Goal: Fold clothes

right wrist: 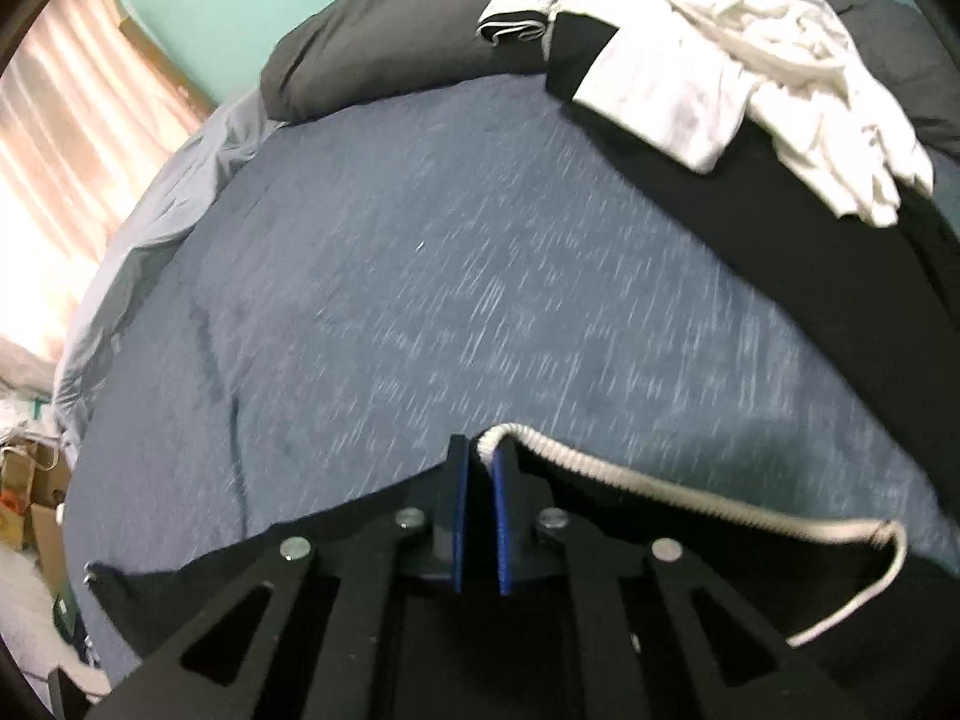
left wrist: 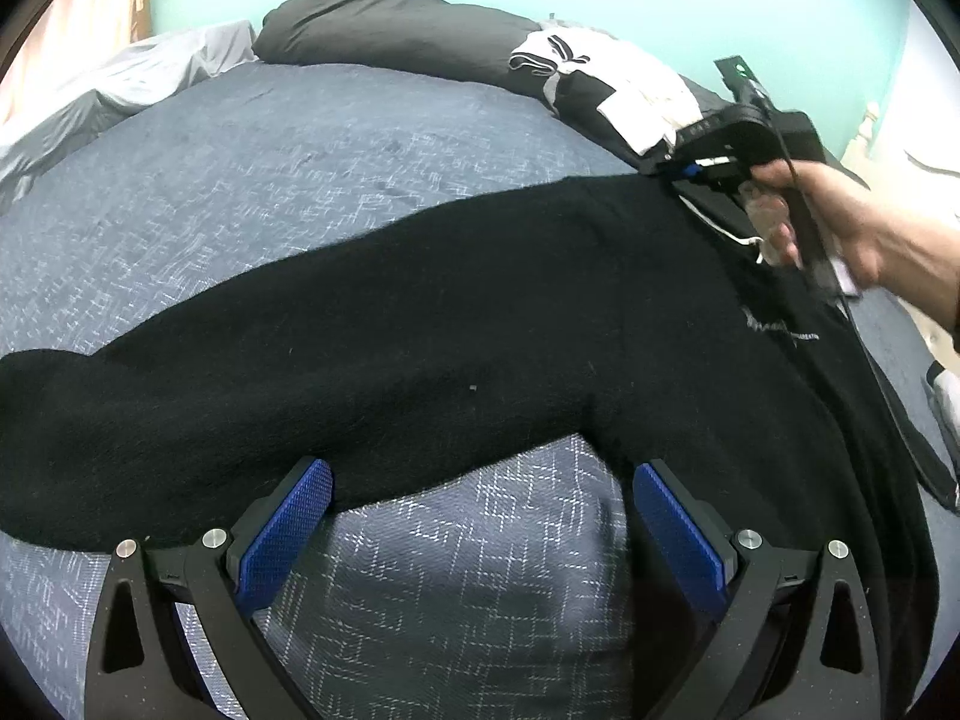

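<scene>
We count one black sweater (left wrist: 420, 324), one pile of white clothes (right wrist: 750, 60) (at two o'clock), one dark pillow (left wrist: 390, 30), two grippers (left wrist: 483, 516) (right wrist: 480, 510).

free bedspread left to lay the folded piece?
Widest bare patch: blue bedspread between the grey pillow and the black sweatshirt. A smaller gap lies under the open left gripper. Crowded toward the white clothes pile and the right gripper, clamped on the sweatshirt.

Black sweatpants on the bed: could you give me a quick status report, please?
Left gripper open, empty, over the bedspread. Right gripper shut on black sweatpants at the waistband. White clothes piled beyond, not in the way.
</scene>
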Action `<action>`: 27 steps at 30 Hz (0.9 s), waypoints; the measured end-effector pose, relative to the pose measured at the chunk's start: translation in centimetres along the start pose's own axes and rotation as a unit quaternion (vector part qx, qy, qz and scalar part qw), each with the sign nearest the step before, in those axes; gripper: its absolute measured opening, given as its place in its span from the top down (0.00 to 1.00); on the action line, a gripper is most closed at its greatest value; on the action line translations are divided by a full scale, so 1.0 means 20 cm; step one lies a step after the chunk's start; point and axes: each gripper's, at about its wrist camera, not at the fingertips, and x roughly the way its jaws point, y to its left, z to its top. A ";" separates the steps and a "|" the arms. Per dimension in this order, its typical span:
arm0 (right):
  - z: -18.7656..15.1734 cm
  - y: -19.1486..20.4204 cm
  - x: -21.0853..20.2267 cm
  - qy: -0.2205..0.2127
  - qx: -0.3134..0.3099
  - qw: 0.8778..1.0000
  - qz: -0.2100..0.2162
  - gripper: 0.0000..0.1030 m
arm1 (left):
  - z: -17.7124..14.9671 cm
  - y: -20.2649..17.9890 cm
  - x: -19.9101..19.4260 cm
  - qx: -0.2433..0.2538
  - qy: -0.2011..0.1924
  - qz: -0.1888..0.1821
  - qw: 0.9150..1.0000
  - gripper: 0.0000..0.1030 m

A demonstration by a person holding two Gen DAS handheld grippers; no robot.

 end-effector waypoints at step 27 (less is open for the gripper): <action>-0.23 -0.86 -0.61 -0.015 0.086 0.987 -0.138 0.55 | 0.00 -0.01 0.00 0.002 0.002 0.003 1.000 0.00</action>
